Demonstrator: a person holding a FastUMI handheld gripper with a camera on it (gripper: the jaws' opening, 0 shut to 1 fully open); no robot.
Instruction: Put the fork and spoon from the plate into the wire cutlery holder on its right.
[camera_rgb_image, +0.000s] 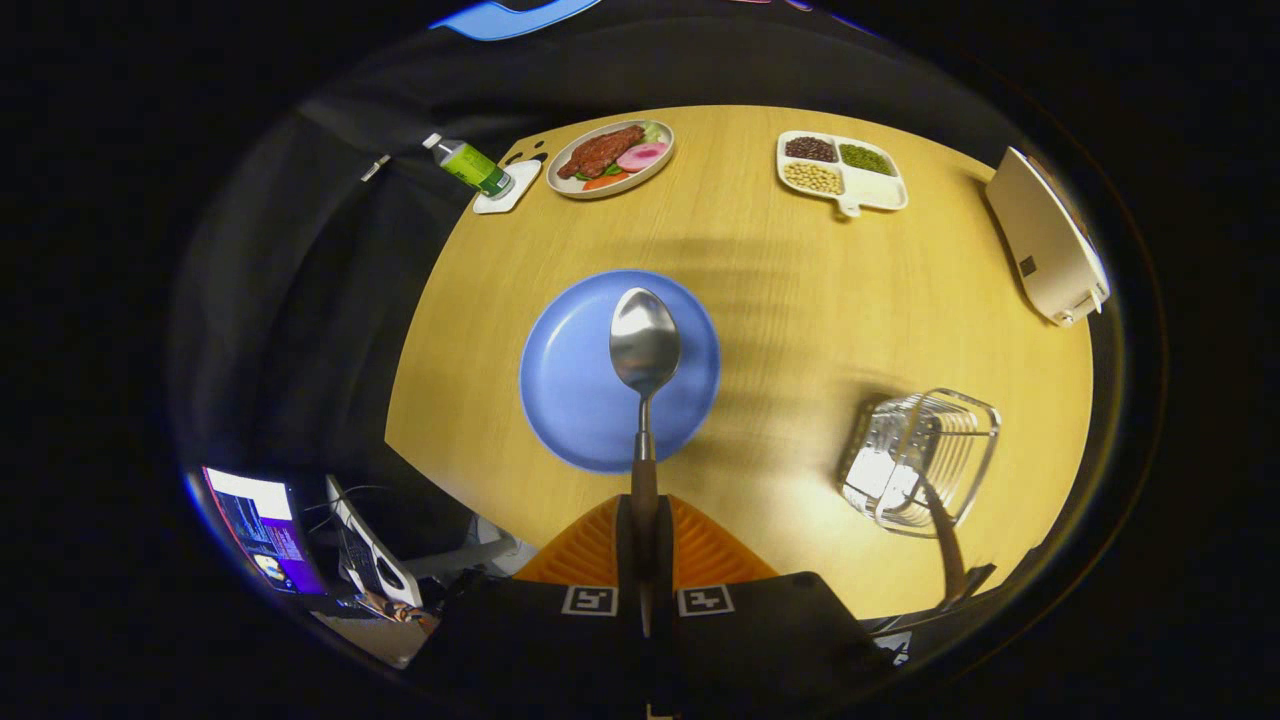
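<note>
Your view looks down on the round wooden desk (800, 290), whose near rim is cut off behind the gripper. On it, largest first, you have the blue plate (570, 390) just ahead of the fingers, bare where it shows, though the spoon covers a strip of its middle. To its right, well apart, stands the wire cutlery holder (925, 455); its wires blur together, and a dark brown handle, likely the fork (945, 545), leans out of it toward you, its head lost among the wires. Beyond, at the far rim, sit a white box-like appliance (1045, 240), a divided white tray (843, 172) with beans, an oval dish of meat and vegetables (610, 158), and a green bottle (470, 165) lying on a small white coaster. Your gripper (645, 545) is closed on the spoon (645, 340): both fingers press its dark handle, and the bowl hangs over the plate's centre. The handle's tail is hidden between the fingers.
</note>
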